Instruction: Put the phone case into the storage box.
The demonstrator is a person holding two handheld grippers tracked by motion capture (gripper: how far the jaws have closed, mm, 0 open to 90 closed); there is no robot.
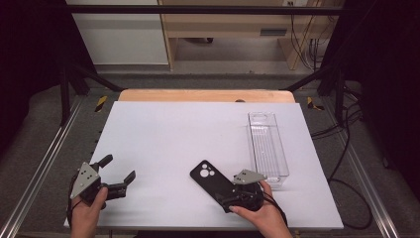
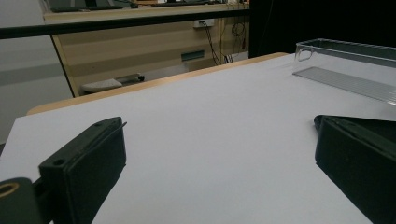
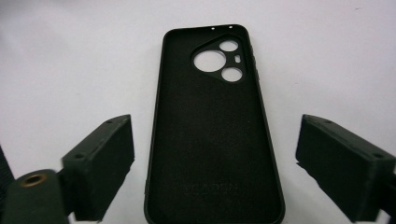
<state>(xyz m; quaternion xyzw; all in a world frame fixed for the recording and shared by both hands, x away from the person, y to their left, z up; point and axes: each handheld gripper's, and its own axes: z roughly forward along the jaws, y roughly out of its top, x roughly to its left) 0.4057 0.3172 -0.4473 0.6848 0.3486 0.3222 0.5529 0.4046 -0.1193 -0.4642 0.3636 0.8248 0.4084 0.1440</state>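
Two hand-held black grippers, each with a grey plate on top

The left gripper [image 1: 118,173] and the right gripper [image 1: 229,197] are both black, and each carries a grey three-cornered plate dotted with small dark screw holes. A thin black cable trails from each, looping past the wrist. The left hand [image 1: 89,210] and the right hand [image 1: 265,215] are bare, with no sleeve or glove in sight. Seen up close in the gripper views, the jaws are chunky, matte black blocks with flat inner faces, slightly rounded edges and small round recesses on top. A brass-coloured ring sits in a black lug at the lower left corner.
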